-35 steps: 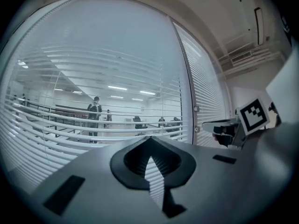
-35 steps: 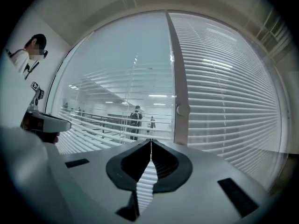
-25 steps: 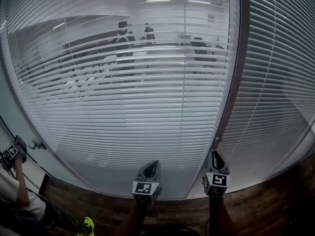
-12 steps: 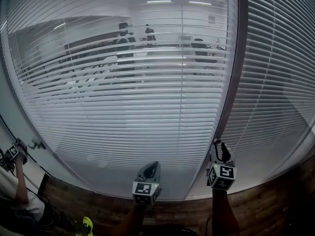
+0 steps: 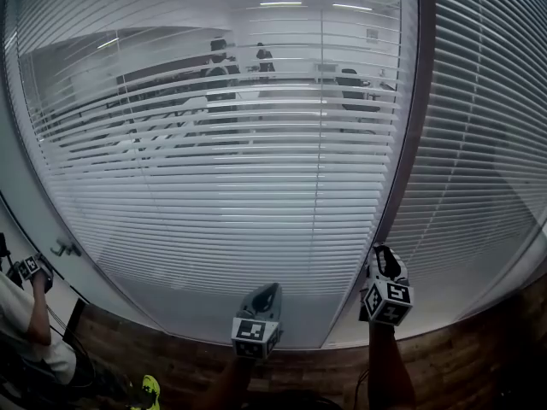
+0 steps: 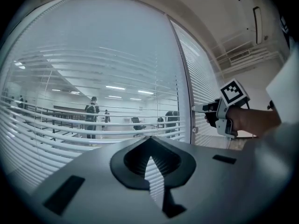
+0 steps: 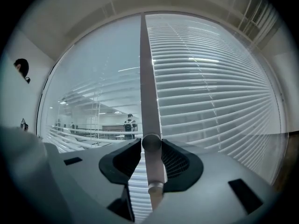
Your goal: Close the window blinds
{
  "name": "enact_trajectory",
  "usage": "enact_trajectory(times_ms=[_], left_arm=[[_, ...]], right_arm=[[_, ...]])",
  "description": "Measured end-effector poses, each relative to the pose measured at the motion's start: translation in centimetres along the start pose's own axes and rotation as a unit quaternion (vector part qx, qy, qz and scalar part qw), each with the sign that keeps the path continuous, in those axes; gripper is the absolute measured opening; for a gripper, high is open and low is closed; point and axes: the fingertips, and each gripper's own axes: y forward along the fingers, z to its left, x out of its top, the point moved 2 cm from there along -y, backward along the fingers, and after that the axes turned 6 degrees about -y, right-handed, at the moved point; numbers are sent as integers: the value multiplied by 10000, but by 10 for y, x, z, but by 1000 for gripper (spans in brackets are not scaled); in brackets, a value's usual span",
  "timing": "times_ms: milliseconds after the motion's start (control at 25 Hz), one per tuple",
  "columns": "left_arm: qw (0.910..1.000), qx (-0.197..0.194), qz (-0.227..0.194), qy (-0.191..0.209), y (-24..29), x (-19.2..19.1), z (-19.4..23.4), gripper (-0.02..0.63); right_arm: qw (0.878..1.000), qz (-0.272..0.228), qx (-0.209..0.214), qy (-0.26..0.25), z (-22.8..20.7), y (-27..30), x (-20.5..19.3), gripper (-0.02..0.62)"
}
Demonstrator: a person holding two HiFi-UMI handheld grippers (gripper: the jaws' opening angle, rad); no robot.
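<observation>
Slatted blinds hang behind glass. The left panel's blind [image 5: 222,195] has its slats tilted apart, and the room behind shows through. The right panel's blind [image 5: 487,143] looks more closed. A grey frame post [image 5: 408,143] divides them. A round knob on a short stem [image 7: 151,143] sticks out of the post. My right gripper [image 5: 382,254] [image 7: 151,154] is open around it; its jaws have just been opening and the pads do not press on it. My left gripper [image 5: 267,290] [image 6: 150,157] is shut and empty in front of the left panel. The right gripper [image 6: 198,109] also shows at the post.
A person at the lower left holds another marker cube [image 5: 30,267], with a green shoe [image 5: 151,391] below. A lever handle [image 5: 61,249] sits on the left frame. People [image 5: 220,75] stand beyond the glass. Brick-patterned floor [image 5: 479,366] runs along the window's foot.
My right gripper's jaws have opened; it rolled a little and shifted slightly right and up at the post. The left gripper stayed put. The person at the lower left lowered their cube.
</observation>
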Motion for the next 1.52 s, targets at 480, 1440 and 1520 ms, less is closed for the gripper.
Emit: enact_trajectory(times_ms=[480, 1440, 1520], left_arm=[[9998, -91, -68, 140, 0, 5, -5, 0], [9996, -223, -114, 155, 3, 10, -23, 0], [9995, -217, -146, 169, 4, 11, -25, 0]], right_arm=[[9998, -147, 3, 145, -1, 0, 2, 127], [9298, 256, 154, -3668, 15, -4, 9, 126], [9102, 260, 156, -4130, 17, -4, 8, 126]])
